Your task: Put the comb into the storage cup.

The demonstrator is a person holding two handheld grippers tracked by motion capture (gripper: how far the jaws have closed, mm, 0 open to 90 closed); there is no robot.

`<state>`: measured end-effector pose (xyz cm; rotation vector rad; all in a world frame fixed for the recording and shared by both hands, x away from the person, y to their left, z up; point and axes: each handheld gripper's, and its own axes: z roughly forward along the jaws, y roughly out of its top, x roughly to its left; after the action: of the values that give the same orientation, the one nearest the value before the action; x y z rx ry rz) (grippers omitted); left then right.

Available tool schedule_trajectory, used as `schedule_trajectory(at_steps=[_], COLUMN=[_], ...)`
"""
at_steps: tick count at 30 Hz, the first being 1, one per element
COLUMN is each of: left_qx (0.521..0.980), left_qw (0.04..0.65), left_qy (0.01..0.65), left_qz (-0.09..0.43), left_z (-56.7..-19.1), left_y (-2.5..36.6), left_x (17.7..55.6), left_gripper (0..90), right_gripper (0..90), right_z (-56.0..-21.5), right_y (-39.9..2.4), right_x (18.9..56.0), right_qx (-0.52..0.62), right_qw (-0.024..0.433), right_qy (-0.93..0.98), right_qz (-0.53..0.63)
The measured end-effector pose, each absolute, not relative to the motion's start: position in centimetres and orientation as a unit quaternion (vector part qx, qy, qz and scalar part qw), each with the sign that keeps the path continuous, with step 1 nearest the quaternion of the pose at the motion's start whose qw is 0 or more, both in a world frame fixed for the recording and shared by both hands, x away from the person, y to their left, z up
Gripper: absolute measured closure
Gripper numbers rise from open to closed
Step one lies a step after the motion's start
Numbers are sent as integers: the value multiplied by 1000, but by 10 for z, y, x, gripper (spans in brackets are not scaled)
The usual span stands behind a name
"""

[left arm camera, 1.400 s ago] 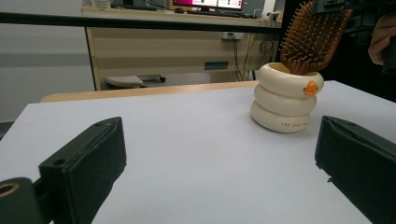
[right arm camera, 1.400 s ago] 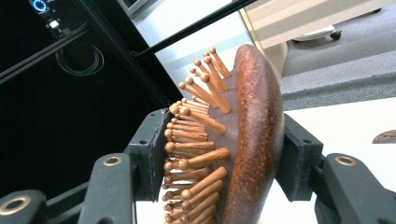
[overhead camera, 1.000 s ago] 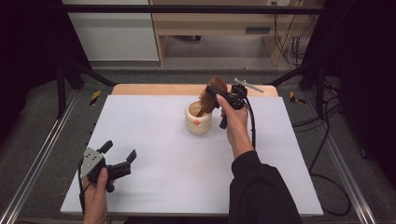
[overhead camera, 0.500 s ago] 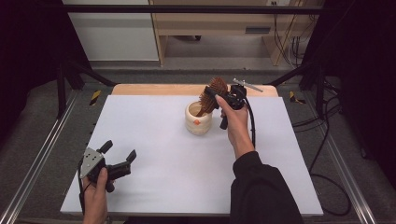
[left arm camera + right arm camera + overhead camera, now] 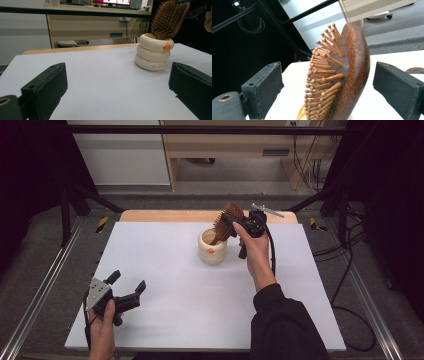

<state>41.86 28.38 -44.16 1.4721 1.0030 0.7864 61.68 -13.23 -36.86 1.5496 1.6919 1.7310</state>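
1. Your left gripper (image 5: 127, 292) rests open near the table's (image 5: 165, 320) front edge.
2. The hairbrush (image 5: 227, 222) stands handle-down in the cream holder (image 5: 212, 249).
3. Your right gripper (image 5: 329, 87), jaws just opened, straddles its head untouched. It looks stiff and light; pinch the smooth wooden back.

The right gripper (image 5: 231, 223), jaws just opened wide, hovers at the far side; the left gripper (image 5: 127, 287) rests open near the front.
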Motion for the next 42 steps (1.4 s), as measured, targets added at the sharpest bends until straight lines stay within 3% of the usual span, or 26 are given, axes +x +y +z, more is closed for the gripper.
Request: schedule_trajectory(at_steps=[42], left_qx=[627], left_qw=[554], left_qy=[420], left_qz=[353], left_z=[-439], left_y=[294], left_x=[421], left_gripper=[16], right_gripper=[83], right_z=[-334], right_y=[-167], right_x=[586], right_qx=[467], right_qw=[255], right_qy=[601], right_qz=[596])
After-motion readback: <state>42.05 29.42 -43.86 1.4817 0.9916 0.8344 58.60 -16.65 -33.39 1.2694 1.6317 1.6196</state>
